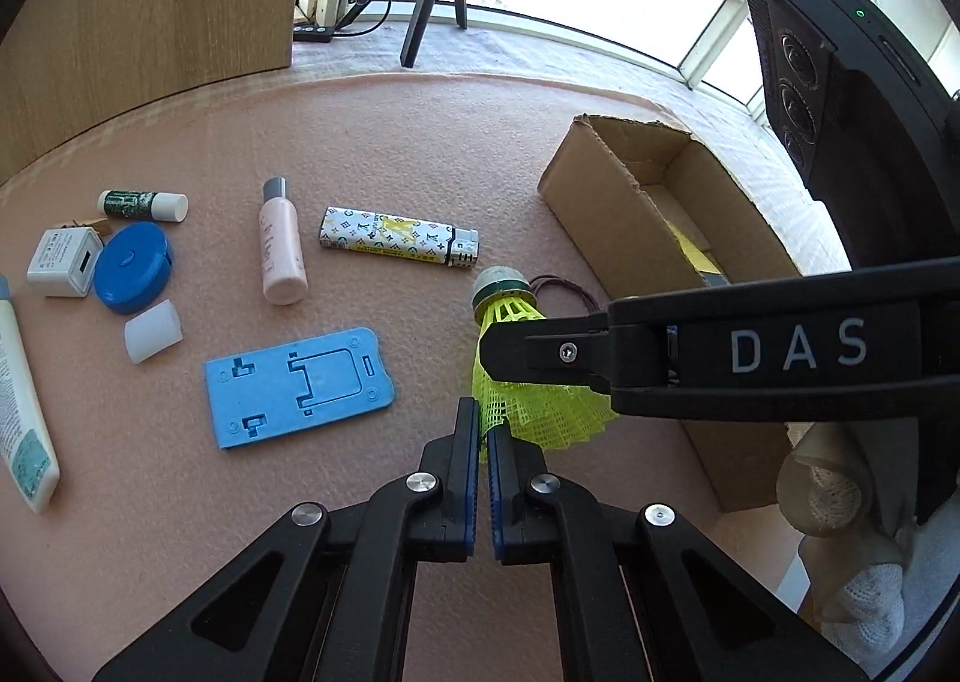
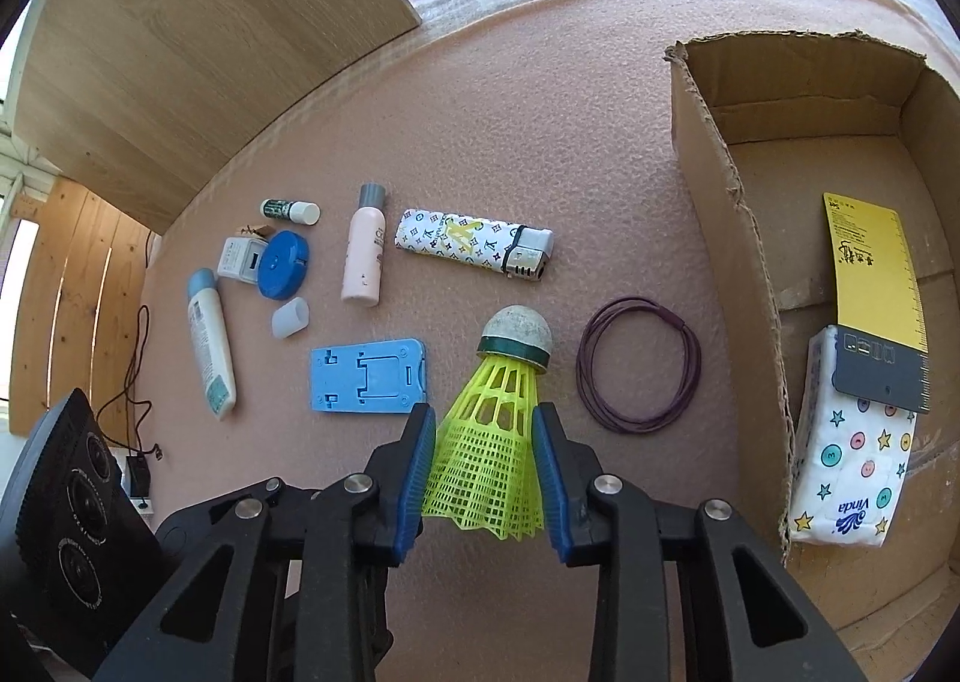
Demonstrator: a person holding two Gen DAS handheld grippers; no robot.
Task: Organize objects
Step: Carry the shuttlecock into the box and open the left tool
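Two tools are seen closed on one yellow plastic shuttlecock [image 2: 498, 430], which lies on the pink foam-covered worktop [image 2: 540, 142] with its cork pointed away from both cameras. The right tool [image 2: 485, 472] is clamped across the mesh skirt, a blue pad pressed against each side, so its jaws are held partly apart by the skirt's width. The left tool [image 1: 483, 436] is drawn fully together, its blue pads almost meeting, and the skirt's edge appears to be pinched between their tips; in the left wrist view the right tool's black finger is laid across the shuttlecock [image 1: 522, 376]. Just right of the shuttlecock a purple hair tie [image 2: 637, 364] is laid flat, and beyond it an open cardboard box [image 2: 738, 286] is placed, in which a tissue pack [image 2: 852, 478] and a yellow ruler card [image 2: 873, 286] are kept. To the left, a blue phone stand [image 2: 367, 376], a patterned lighter [image 2: 474, 244] and a small pink bottle [image 2: 364, 250] are spread out, apart from one another.
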